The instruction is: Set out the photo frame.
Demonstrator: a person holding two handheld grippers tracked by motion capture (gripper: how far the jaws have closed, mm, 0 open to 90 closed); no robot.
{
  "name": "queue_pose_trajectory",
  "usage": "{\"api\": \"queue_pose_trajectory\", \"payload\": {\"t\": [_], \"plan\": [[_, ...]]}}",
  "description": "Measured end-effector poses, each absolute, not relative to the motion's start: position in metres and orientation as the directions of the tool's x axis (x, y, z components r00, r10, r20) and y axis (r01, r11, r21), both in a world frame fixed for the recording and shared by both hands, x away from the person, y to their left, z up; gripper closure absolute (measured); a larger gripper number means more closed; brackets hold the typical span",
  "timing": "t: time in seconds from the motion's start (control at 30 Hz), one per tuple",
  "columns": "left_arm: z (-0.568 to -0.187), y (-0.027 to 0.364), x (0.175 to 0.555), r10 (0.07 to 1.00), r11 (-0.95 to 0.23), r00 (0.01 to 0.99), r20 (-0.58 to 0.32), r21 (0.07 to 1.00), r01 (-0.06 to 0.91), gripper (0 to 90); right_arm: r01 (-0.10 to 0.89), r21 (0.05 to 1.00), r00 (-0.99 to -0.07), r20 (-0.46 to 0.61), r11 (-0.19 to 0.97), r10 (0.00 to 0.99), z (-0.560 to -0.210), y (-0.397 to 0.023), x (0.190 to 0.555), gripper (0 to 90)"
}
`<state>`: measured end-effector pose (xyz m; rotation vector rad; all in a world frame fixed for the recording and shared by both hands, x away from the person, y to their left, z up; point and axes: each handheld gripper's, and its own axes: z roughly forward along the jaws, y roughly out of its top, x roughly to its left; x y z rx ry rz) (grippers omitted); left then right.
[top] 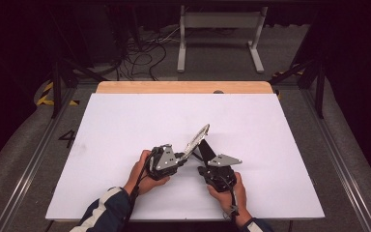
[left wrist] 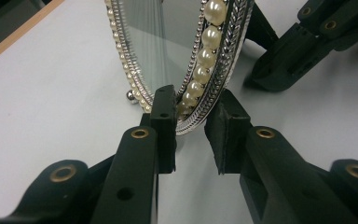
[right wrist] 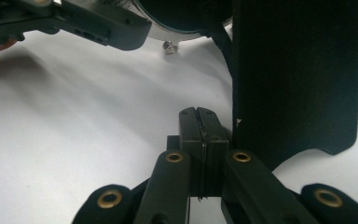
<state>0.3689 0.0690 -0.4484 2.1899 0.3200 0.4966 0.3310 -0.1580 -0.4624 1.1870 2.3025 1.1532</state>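
An oval frame [top: 196, 139] with a silver rim set with pearls [left wrist: 205, 56] stands tilted on the white table top [top: 125, 121], leaning on a black back stand [right wrist: 298, 70]. My left gripper [top: 186, 157] is shut on the lowest part of the rim, which fills the gap between its pads [left wrist: 163, 107]. My right gripper [top: 204, 162] is shut with nothing between its fingers [right wrist: 199, 114]. It rests low on the table, just left of the black stand in the right gripper view. The left gripper view has it at the upper right [left wrist: 303, 42].
A small metal ball foot [left wrist: 131, 95] of the frame touches the table. A wooden strip [top: 183, 87] runs along the table's far edge. Beyond it are cables and a white stand [top: 220, 29] on the floor. White surface spreads on all sides of the hands.
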Motion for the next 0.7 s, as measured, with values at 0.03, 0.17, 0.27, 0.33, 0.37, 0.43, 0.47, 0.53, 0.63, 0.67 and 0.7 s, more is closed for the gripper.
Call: {"api": "queue_pose_trajectory", "payload": {"t": [0.03,0.17,0.27,0.33,0.37,0.43,0.47,0.53,0.63,0.67,0.7], "plan": [[-0.448,0.069,0.368,0.390,-0.606,0.892,0.230,0.793,0.061,73.6,0.539,0.772,-0.611,0.083,0.337,0.787,-0.462,-0.160,0.332,90.0],[-0.449,0.067,0.368,0.385,-0.602,0.894,0.227,0.796,0.057,73.0,0.541,0.771,-0.611,0.086,0.336,0.787,-0.462,-0.164,0.333,90.0],[-0.449,0.066,0.366,0.383,-0.605,0.895,0.229,0.794,0.055,72.9,0.544,0.770,-0.610,0.088,0.334,0.788,-0.462,-0.168,0.336,90.0],[-0.449,0.064,0.365,0.382,-0.608,0.894,0.232,0.792,0.054,72.8,0.542,0.771,-0.609,0.085,0.335,0.789,-0.462,-0.171,0.337,90.0],[-0.449,0.064,0.364,0.379,-0.608,0.895,0.236,0.792,0.049,72.8,0.545,0.769,-0.608,0.088,0.334,0.789,-0.462,-0.171,0.337,90.0],[-0.449,0.063,0.363,0.378,-0.610,0.896,0.235,0.791,0.049,72.7,0.542,0.770,-0.606,0.082,0.336,0.791,-0.462,-0.174,0.339,90.0],[-0.449,0.062,0.363,0.379,-0.609,0.896,0.232,0.792,0.053,72.6,0.541,0.770,-0.609,0.083,0.337,0.789,-0.462,-0.175,0.339,90.0],[-0.449,0.062,0.362,0.376,-0.606,0.898,0.228,0.794,0.052,72.6,0.544,0.769,-0.608,0.084,0.337,0.789,-0.462,-0.176,0.340,90.0],[-0.448,0.061,0.361,0.370,-0.613,0.897,0.241,0.789,0.040,73.1,0.536,0.772,-0.608,0.072,0.342,0.791,-0.462,-0.178,0.342,90.0],[-0.448,0.060,0.361,0.362,-0.611,0.900,0.241,0.791,0.034,73.3,0.537,0.771,-0.608,0.072,0.343,0.791,-0.462,-0.180,0.343,90.0],[-0.448,0.060,0.361,0.362,-0.611,0.900,0.241,0.791,0.034,74.9,0.537,0.771,-0.608,0.072,0.343,0.791,-0.462,-0.180,0.343,90.0]]}}
